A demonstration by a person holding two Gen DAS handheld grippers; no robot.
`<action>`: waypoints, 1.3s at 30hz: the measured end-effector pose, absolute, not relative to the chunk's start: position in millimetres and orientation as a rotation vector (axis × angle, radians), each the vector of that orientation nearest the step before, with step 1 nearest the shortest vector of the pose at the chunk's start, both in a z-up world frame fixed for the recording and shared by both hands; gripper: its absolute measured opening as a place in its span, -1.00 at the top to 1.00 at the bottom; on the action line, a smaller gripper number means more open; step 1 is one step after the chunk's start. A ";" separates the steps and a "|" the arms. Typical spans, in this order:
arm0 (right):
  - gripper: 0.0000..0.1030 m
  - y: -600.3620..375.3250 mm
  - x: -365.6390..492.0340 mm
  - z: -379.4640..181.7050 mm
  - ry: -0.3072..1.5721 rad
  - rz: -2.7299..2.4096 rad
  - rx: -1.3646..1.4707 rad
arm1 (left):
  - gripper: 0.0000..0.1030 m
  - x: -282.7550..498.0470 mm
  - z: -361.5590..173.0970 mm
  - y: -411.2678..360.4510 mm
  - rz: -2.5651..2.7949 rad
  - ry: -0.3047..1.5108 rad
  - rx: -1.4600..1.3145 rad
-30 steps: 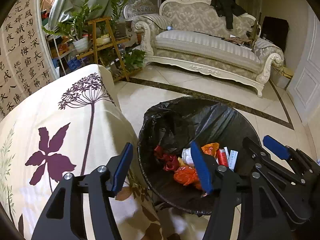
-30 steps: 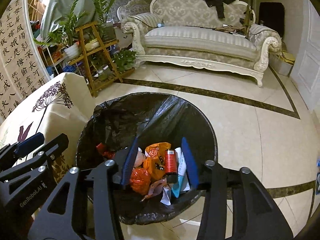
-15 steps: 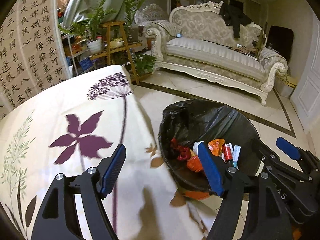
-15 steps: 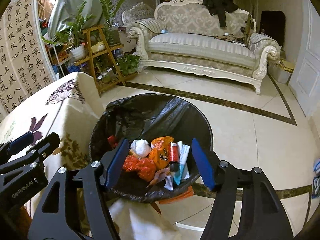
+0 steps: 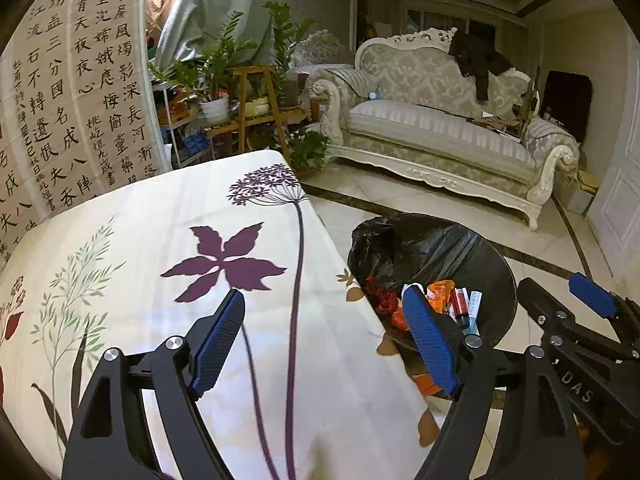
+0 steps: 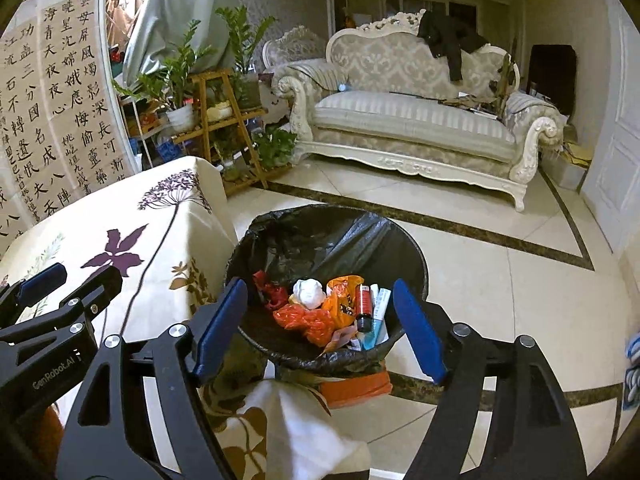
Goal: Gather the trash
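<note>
Change: over the last second both views have pulled back and up from the bin [image 6: 326,248]; the left gripper [image 5: 324,340] now looks across the desk [image 5: 200,248] where earlier it looked down at the bin.
Meaning: I judge a drop-off finished and the grippers returning for more; the visible desk cloth shows no trash, so the task may be close to done, though its near edge is hidden behind the fingers.
Left jaws: wide, nothing between them.
Right gripper [image 6: 320,328]: jaws wide and empty, hanging above the bin's near rim.
Trash: lies in the black-lined bin, which stands on the floor just beside the desk corner.
Count, bin: one.
Count, trash visible: one white paper wad [image 6: 308,294], one red crumpled wrapper [image 6: 270,290], orange bags [image 6: 312,318] that may be two or three, one red tube [image 6: 363,302], two pale flat packets [image 6: 380,308]; deeper items cannot be told.
Count, grippers: two.
Under the bin: something orange [image 6: 356,388] shows on the floor; what it is I cannot tell.
</note>
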State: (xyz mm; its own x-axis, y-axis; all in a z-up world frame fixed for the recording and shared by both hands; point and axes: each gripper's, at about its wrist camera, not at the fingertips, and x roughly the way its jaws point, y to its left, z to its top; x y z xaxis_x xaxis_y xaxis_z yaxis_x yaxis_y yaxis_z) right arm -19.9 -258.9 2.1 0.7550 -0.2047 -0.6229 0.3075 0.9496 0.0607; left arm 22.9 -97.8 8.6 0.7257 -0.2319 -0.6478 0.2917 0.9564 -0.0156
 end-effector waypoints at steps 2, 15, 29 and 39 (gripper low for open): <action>-0.44 -257.1 -23.8 5.5 0.650 -0.282 0.162 | -0.53 18.2 10.0 -92.8 -0.284 0.695 0.083; -0.44 -253.3 -29.7 11.0 0.628 -0.293 0.144 | -0.54 12.7 13.5 -85.9 -0.275 0.680 0.068; -0.44 -254.3 -30.8 11.8 0.627 -0.292 0.144 | -0.54 12.7 12.9 -85.4 -0.275 0.680 0.066; -0.44 -253.5 -30.8 11.4 0.625 -0.292 0.144 | -0.54 12.1 15.8 -83.7 -0.273 0.679 0.062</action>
State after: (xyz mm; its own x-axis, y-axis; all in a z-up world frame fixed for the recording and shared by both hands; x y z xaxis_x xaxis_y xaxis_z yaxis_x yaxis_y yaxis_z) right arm -30.8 -253.5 11.4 0.7715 -0.2251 -0.5950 0.3114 0.9492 0.0447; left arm 12.1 -83.7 15.8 0.7439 -0.2287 -0.6279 0.2689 0.9626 -0.0322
